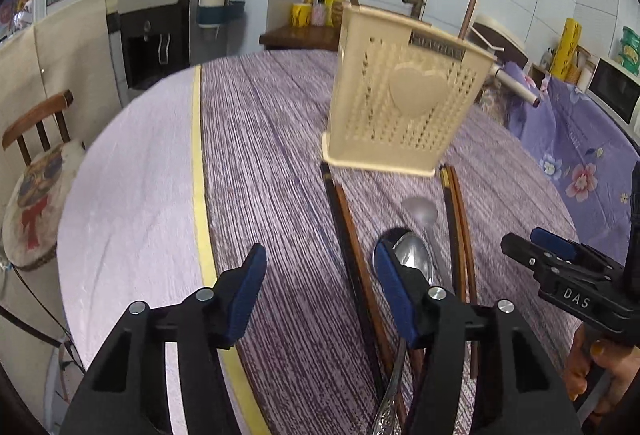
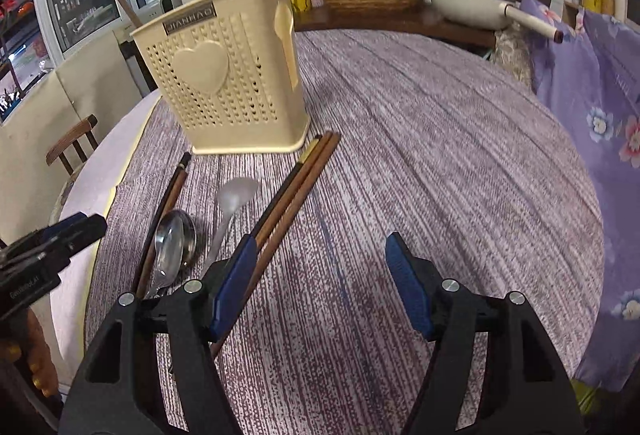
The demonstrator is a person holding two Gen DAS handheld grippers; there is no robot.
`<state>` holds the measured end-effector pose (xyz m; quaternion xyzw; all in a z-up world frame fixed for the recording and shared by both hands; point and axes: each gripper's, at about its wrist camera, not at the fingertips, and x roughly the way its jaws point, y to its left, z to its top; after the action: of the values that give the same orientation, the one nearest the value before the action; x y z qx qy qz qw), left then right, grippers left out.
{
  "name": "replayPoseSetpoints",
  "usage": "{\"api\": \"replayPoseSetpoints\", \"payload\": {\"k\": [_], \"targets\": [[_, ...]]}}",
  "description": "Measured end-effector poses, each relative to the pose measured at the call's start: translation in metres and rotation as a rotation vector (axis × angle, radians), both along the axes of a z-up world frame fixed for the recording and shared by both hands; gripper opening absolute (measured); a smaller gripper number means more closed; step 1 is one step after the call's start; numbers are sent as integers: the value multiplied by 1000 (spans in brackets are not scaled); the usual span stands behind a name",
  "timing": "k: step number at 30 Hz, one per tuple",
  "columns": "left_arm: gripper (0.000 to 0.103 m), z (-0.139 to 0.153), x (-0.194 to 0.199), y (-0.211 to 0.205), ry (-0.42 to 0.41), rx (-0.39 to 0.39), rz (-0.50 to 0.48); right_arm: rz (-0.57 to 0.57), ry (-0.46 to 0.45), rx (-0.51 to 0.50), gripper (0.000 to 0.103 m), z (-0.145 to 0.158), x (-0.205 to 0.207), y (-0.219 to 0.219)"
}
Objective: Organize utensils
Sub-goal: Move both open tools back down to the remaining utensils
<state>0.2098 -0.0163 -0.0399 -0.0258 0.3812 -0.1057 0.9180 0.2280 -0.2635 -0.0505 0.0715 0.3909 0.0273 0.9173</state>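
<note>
I have both tongs open and empty: the left gripper (image 1: 320, 295) over the left chopstick pair (image 1: 344, 235), the right gripper (image 2: 320, 283) beside the right chopstick pair (image 2: 296, 187). All the cutlery lies mid-table (image 2: 440, 155) before the cream holder (image 2: 232, 83), far from any edge. The chopsticks look light, stiff and slick, so I'd pinch them mid-length. The steel spoons (image 2: 172, 243) seem heavier; the pale spoon (image 2: 236, 195) is possibly plastic. The holder's plate reads "JIANHAO", the right gripper "DAS".

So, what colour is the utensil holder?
The utensil holder is cream, with small holes and a raised heart; the right wrist view shows it best.
</note>
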Motion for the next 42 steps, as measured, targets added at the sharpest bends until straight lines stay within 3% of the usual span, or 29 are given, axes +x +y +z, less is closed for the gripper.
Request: {"api": "replayPoseSetpoints", "payload": {"k": [12, 29, 34, 42], "targets": [[48, -18, 2, -12, 38, 53, -17, 3, 72, -17, 61, -17, 10, 20], [44, -32, 8, -26, 78, 138, -19, -2, 95, -101, 60, -20, 16, 34], [44, -33, 13, -23, 79, 157, -3, -15, 97, -82, 60, -19, 14, 22], [44, -30, 23, -12, 109, 125, 12, -39, 124, -18, 48, -16, 21, 4]]}}
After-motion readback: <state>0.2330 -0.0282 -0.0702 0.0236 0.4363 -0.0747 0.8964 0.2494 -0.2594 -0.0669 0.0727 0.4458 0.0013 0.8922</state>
